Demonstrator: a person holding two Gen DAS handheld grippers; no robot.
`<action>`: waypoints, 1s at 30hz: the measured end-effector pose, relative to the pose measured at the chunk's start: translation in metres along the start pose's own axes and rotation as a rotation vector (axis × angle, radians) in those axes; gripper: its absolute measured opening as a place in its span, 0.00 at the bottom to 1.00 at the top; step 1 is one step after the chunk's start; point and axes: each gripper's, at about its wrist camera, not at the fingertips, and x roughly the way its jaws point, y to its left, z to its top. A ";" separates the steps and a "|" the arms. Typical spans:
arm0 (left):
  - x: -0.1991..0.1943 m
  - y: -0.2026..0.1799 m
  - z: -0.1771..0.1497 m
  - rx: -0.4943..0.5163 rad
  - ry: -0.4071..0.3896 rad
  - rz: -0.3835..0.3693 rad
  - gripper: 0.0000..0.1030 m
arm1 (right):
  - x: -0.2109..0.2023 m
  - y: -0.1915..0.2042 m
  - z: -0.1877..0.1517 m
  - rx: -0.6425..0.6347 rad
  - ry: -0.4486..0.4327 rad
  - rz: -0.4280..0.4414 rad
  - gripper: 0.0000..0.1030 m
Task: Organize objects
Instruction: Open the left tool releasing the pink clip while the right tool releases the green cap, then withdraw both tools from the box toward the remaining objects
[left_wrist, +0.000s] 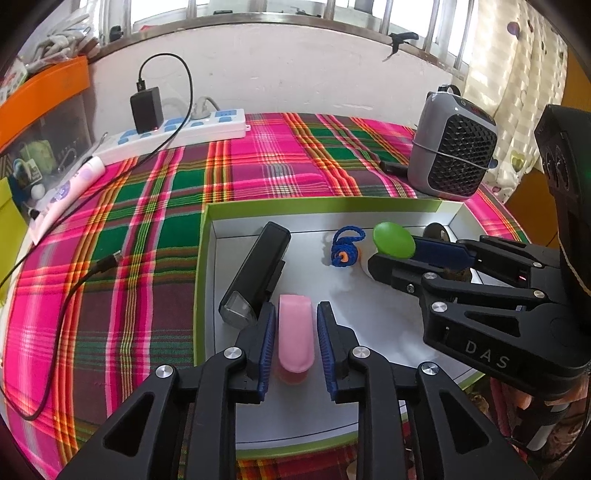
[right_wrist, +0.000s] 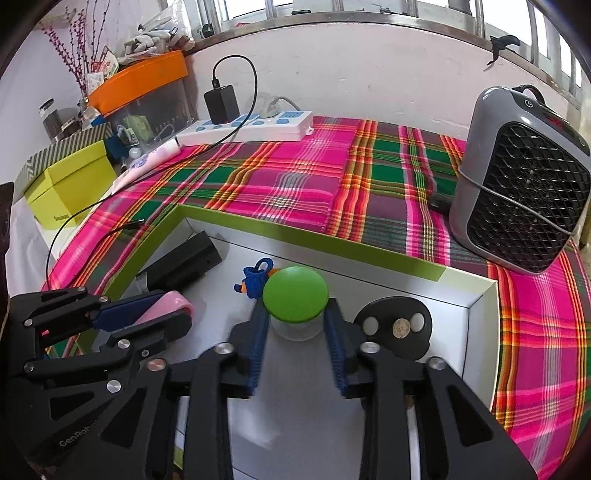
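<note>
Woven plaid cloth (left_wrist: 258, 155) under a smooth cardboard tray (left_wrist: 207, 236); matt pink silicone case (left_wrist: 295, 332), clear jar (right_wrist: 295, 325).

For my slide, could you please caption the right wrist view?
Right claw straddling green-lidded jar inside green-rimmed tray.

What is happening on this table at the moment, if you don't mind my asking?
A person is sorting small items in a green-edged box with two handheld tools. The left tool straddles a pink case, its fingers open with gaps either side. The right tool brackets a green-lidded jar; whether it grips is unclear. A black flashlight and blue cord lie nearby.
</note>
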 end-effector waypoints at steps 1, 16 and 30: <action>-0.001 0.000 0.000 -0.002 0.000 0.000 0.23 | 0.000 0.000 0.000 -0.001 0.000 -0.001 0.38; -0.013 0.001 -0.002 -0.014 -0.012 0.005 0.29 | -0.011 0.000 -0.005 0.013 -0.017 0.002 0.39; -0.042 -0.004 -0.013 -0.020 -0.056 0.000 0.30 | -0.039 0.007 -0.017 0.040 -0.062 -0.004 0.39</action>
